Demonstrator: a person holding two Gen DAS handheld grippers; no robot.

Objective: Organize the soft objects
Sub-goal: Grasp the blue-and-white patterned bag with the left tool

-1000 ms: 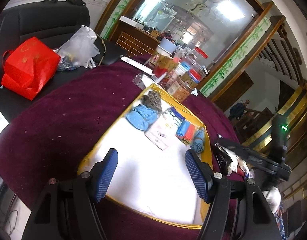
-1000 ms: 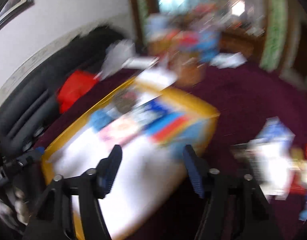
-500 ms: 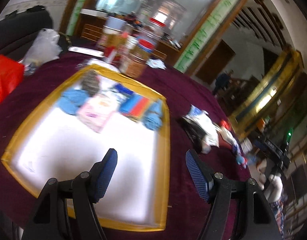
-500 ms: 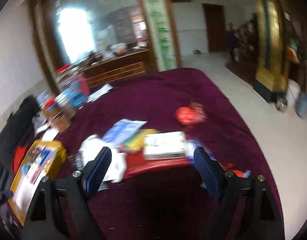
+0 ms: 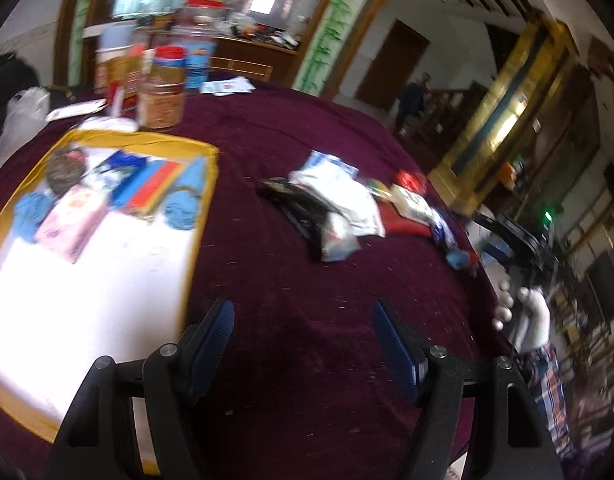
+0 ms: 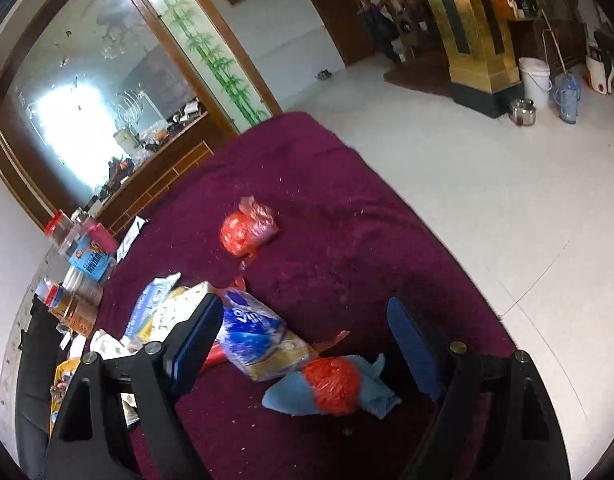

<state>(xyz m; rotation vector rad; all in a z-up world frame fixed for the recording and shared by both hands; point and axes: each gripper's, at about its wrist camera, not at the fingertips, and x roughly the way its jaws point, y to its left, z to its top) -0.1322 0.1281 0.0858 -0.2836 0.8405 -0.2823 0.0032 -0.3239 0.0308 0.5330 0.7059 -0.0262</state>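
Observation:
A yellow-rimmed white tray [image 5: 203, 216] lies on the maroon table at the left, with blue cloths [image 5: 181, 210], a pink packet [image 5: 73, 226] and other soft items along its far side. A loose pile of packets [image 5: 339, 208] lies to its right. My left gripper [image 5: 305, 344] is open and empty above bare tablecloth. My right gripper [image 6: 305, 340] is open and empty just above a blue cloth [image 6: 291, 398] with a red bundle [image 6: 335, 384] on it, beside a blue-and-clear bag [image 6: 255, 340]. A second red bundle [image 6: 247, 232] lies farther off.
Jars and boxes [image 5: 163, 92] stand beyond the tray; they also show at the left of the right wrist view [image 6: 83, 256]. The table edge [image 6: 447, 248] drops to a white floor on the right. A bucket [image 6: 534, 80] and kettle stand far off.
Both grippers have swung right, away from the tray. The left now faces the loose pile; the right has come down close over the blue cloth and red bundle. Both stayed open.

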